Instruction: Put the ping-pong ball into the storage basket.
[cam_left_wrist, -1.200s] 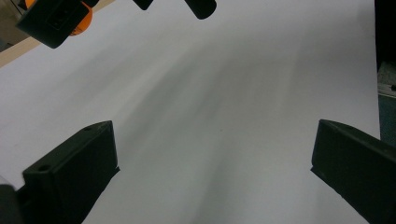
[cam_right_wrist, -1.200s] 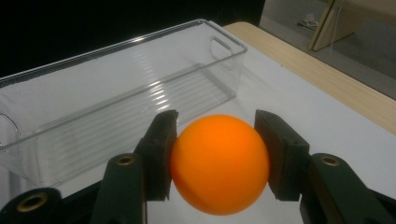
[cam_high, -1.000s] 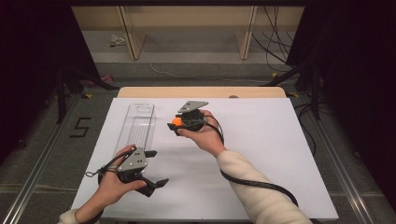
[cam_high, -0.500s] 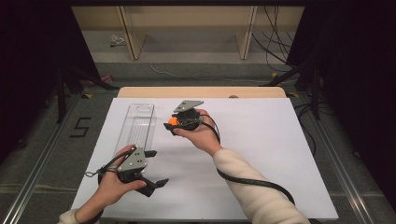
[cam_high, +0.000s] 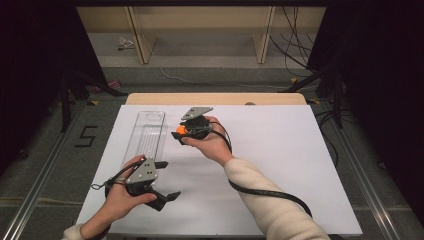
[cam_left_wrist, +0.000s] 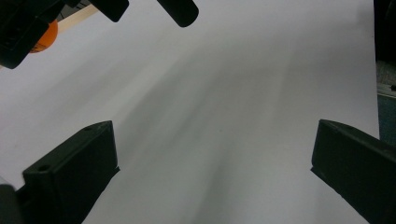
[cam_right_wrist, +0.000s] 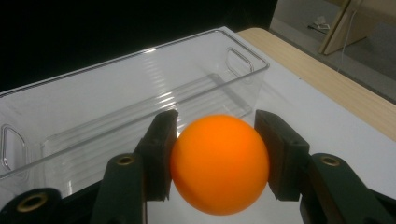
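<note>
- The right gripper (cam_high: 181, 134) is sitting just left of the high view's centre, its jaws clamping an orange ball (cam_right_wrist: 219, 163) from both sides.
- In the right gripper view, the ball is filling the lower middle, with a clear plastic bin (cam_right_wrist: 116, 102) lying empty right behind it.
- The left gripper (cam_high: 167, 180) is resting at the lower left of the high view, jaws spread wide and gripping nothing, over the white table (cam_high: 280, 150).
</note>
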